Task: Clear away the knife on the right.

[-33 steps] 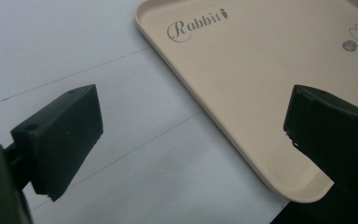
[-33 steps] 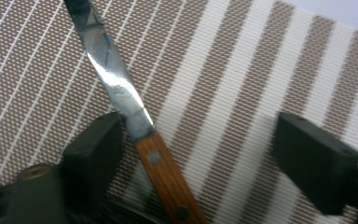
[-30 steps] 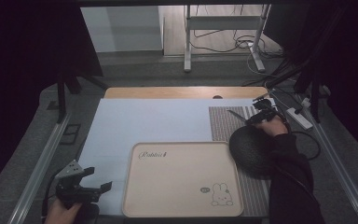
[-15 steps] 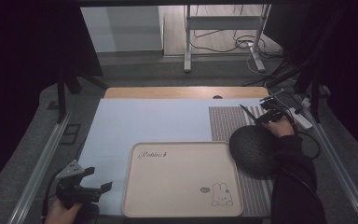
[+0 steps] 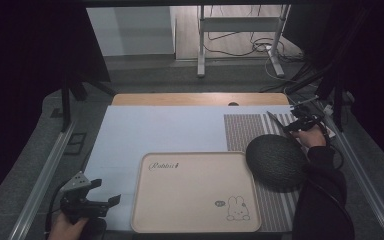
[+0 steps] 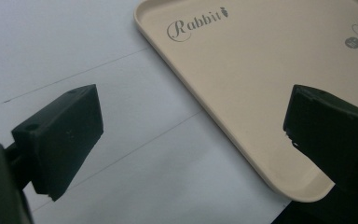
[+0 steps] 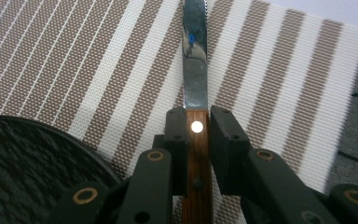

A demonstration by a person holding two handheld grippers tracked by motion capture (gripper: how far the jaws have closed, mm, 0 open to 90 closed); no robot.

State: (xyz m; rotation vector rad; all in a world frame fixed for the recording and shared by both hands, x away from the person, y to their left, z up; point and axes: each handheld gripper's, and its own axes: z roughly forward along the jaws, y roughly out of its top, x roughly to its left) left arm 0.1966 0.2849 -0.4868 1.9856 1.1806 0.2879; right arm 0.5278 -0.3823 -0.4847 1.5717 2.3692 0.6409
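Observation:
My right gripper [image 7: 196, 122] is shut on the wooden handle of a table knife [image 7: 195, 56]. Its jaws have just been closing, and the handle sits clamped between the pads. The steel blade points away over the striped placemat [image 7: 74, 70]. In the high view the right gripper [image 5: 296, 125] is at the far right of the mat, with the knife [image 5: 274, 120] sticking out to the left. A dark round plate [image 5: 276, 161] lies just in front of it. My left gripper [image 5: 106, 192] rests open at the near left, beside the beige rabbit tray [image 5: 195, 200].
The tray's near left corner [image 6: 261, 70] lies between the open left jaws' line of sight, on the pale blue table cover [image 6: 74, 46]. The dark plate's rim [image 7: 28, 163] is close at the right gripper's left. A person's dark sleeve [image 5: 325, 200] covers the mat's near right.
The right gripper has closed on the knife handle and carried the knife a little toward the right edge of the mat. The left gripper has stayed put.

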